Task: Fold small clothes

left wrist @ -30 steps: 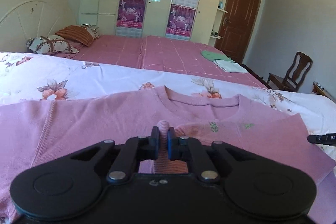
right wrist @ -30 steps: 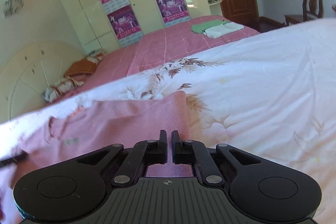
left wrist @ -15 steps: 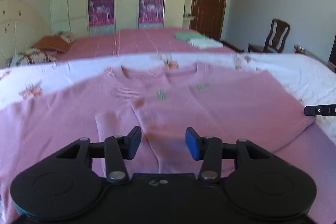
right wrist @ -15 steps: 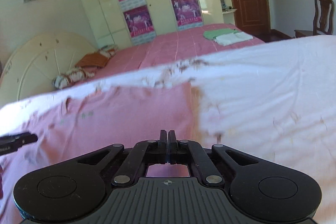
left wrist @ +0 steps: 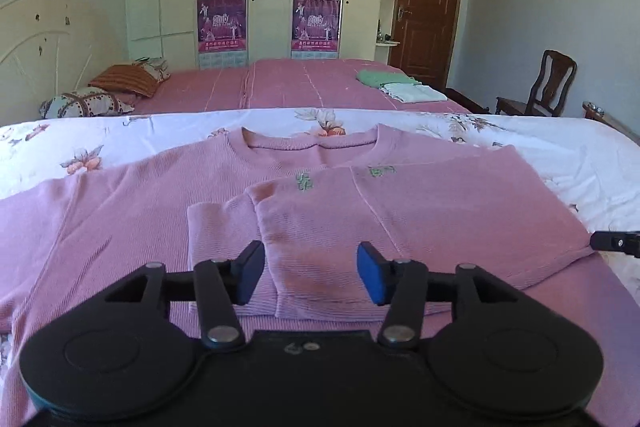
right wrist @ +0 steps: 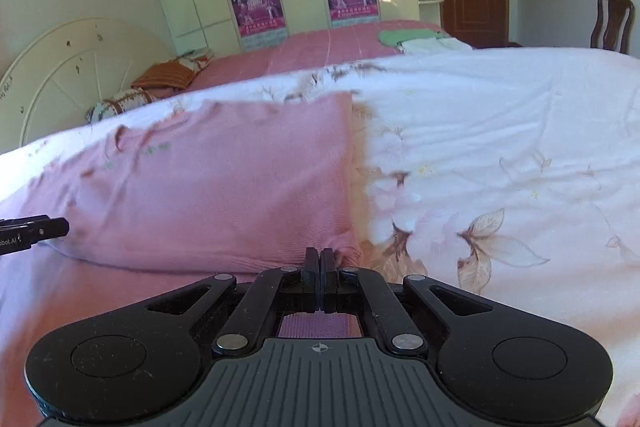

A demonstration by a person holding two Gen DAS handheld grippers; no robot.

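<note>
The pink ribbed-knit sweater (left wrist: 168, 211) lies flat on the bed's white floral quilt (left wrist: 120, 135), right side and sleeve folded across its chest; its hem is hidden behind the gripper bodies, and it is motion-smeared in the right wrist view. The left gripper (left wrist: 311, 271) has just been opening and hangs released above the folded sleeve, nothing between its blue pads. The right gripper (right wrist: 320, 269) is clenched at the fold's corner; whether it pinches cloth is unclear.
</note>
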